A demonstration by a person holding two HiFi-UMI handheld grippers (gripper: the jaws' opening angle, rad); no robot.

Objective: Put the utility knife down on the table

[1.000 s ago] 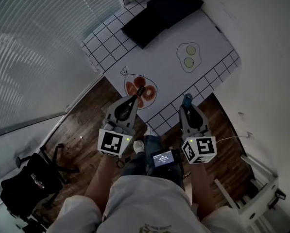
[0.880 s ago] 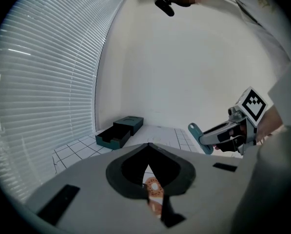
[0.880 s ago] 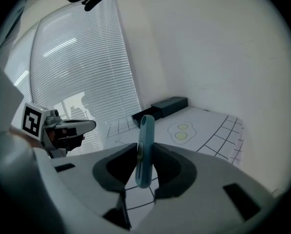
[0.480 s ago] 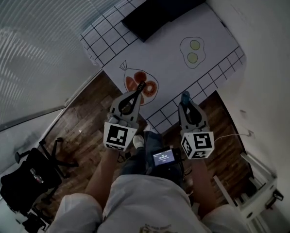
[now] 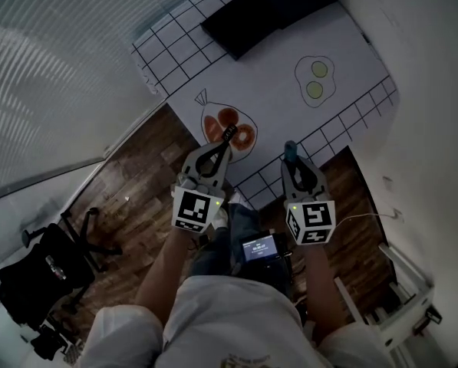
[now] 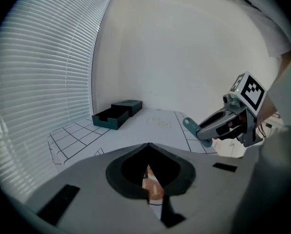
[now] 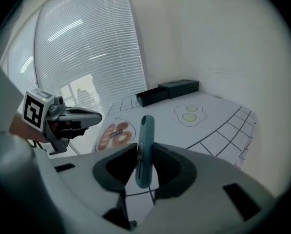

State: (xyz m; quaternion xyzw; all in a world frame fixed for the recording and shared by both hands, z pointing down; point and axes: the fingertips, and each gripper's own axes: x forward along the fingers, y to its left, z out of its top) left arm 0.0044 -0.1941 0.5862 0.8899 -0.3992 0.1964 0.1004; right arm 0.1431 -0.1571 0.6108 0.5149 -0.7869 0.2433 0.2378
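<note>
A teal utility knife [image 7: 145, 130] stands upright between the jaws of my right gripper [image 7: 144, 147], which is shut on it. In the head view that gripper [image 5: 290, 155] hangs over the near edge of the white grid-printed table [image 5: 275, 60], with the knife's [image 5: 291, 147] tip sticking out ahead. My left gripper [image 5: 227, 136] is beside it, over the orange drawing [image 5: 230, 129], its jaws shut and empty. From the left gripper view [image 6: 148, 146] I see the knife [image 6: 190, 125] out to the right.
A black open box [image 5: 271, 10] sits at the table's far end, and a fried-egg drawing [image 5: 314, 79] lies mid-right. Window blinds [image 5: 52, 67] run along the left and a white wall on the right. A black office chair [image 5: 44, 282] stands on the wooden floor [image 5: 129, 198].
Both grippers have sunk lower toward the table's near edge, the right one still holding the knife. The jaws have not changed.
</note>
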